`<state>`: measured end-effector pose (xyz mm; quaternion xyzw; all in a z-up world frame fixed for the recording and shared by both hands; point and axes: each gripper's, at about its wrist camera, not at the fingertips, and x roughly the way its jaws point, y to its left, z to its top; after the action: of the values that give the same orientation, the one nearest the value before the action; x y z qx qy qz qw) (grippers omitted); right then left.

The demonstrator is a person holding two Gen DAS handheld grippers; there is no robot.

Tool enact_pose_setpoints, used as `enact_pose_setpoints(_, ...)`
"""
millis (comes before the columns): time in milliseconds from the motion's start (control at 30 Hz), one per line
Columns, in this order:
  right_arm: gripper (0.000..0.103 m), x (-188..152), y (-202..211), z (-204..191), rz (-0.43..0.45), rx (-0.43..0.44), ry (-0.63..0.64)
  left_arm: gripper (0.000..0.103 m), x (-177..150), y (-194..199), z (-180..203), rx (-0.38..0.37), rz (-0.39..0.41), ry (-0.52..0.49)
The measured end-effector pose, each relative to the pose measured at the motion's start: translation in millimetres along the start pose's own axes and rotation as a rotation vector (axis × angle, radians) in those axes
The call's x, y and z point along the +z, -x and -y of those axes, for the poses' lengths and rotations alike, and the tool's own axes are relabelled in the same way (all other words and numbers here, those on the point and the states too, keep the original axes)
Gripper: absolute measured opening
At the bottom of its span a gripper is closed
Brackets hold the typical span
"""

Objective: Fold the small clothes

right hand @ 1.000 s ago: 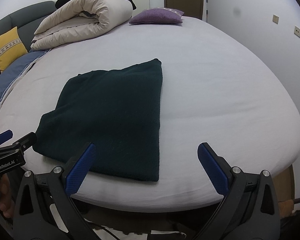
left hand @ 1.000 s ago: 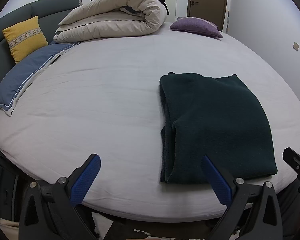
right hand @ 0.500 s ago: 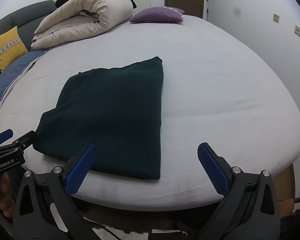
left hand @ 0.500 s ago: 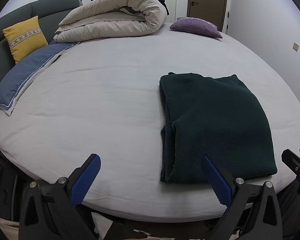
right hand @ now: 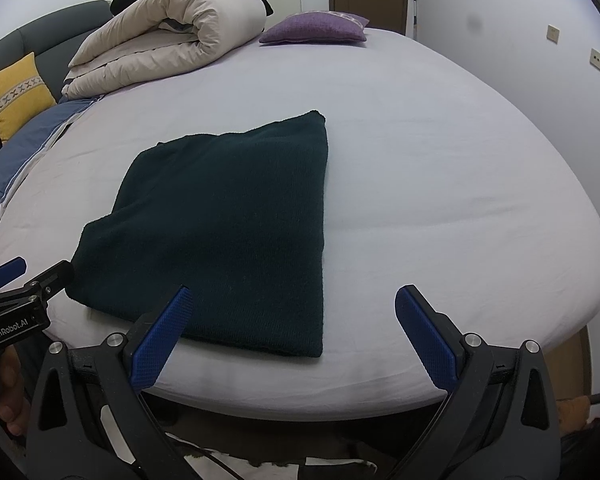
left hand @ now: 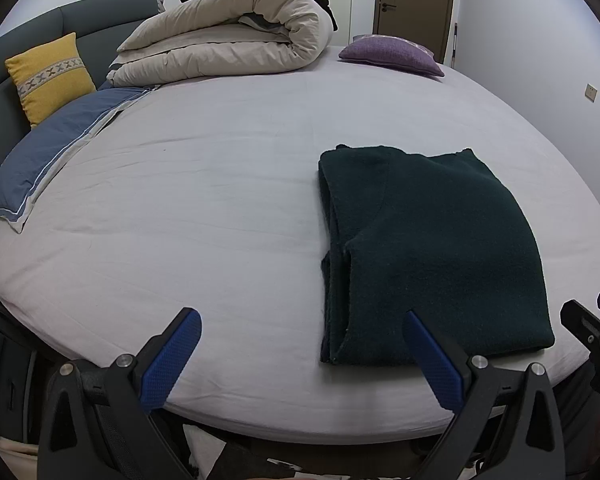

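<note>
A dark green knitted garment [left hand: 428, 248] lies folded into a flat rectangle on the bed's pale sheet [left hand: 200, 208], near the front edge. It also shows in the right wrist view [right hand: 228, 216]. My left gripper [left hand: 300, 344] is open and empty, held at the bed's front edge just left of the garment. My right gripper [right hand: 292, 320] is open and empty, at the front edge by the garment's near right corner. The left gripper shows at the left edge of the right wrist view [right hand: 12, 288].
A rolled beige duvet [left hand: 228, 40] lies at the back. A purple cushion [left hand: 392, 56] lies at the back right. A yellow cushion [left hand: 48, 76] and a blue pillow [left hand: 52, 148] lie on the left by the grey headboard [left hand: 100, 12]. A wall stands on the right.
The right wrist view has drawn back slightly from the bed. The garment and the left gripper have not moved.
</note>
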<state>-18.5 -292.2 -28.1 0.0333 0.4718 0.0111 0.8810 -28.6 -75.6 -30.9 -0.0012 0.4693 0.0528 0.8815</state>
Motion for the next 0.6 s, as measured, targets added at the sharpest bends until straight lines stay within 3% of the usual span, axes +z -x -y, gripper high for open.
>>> enact_pose_setpoints(600,0.103,-2.4,-1.3,-4.6,-0.001,0.0,-0.002,0.103,-1.2,1.0,2.5,0.002,0.0,0.003)
